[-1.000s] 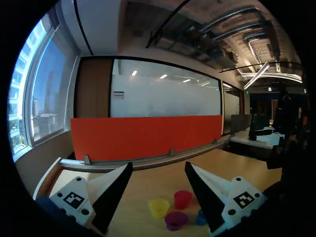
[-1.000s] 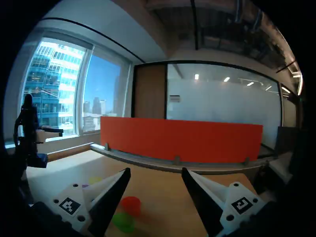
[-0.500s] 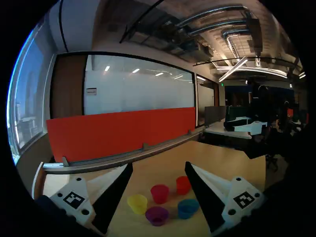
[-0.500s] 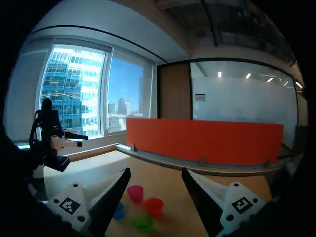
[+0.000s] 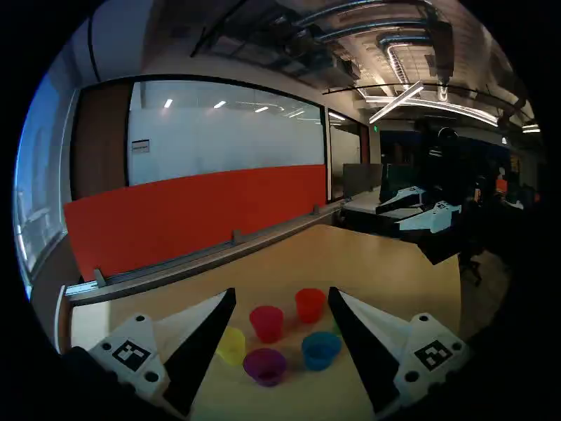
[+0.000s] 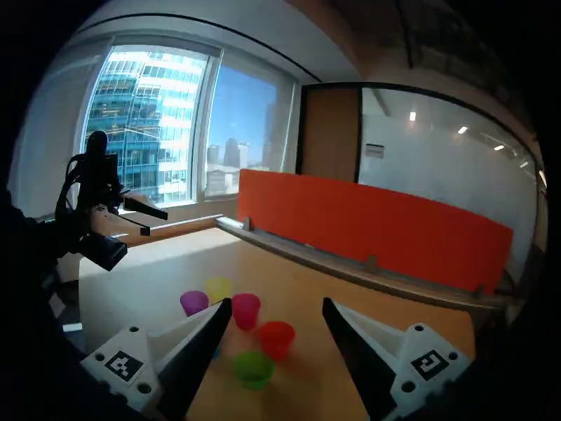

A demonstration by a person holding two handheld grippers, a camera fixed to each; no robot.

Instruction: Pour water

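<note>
— White and black, the left gripper is wide open with nothing in it. And the right gripper?
— Open too, and empty. Just ahead, little cups stand close together on the wooden table: purple cup, blue cup, pink cup, red cup, yellow cup. An orange screen stands behind.

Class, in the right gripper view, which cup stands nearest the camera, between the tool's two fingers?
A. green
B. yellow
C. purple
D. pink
A: the green cup sits lowest and closest in that view, just in front of the orange cup, while the yellow cup and purple cup stand farthest back.
</note>
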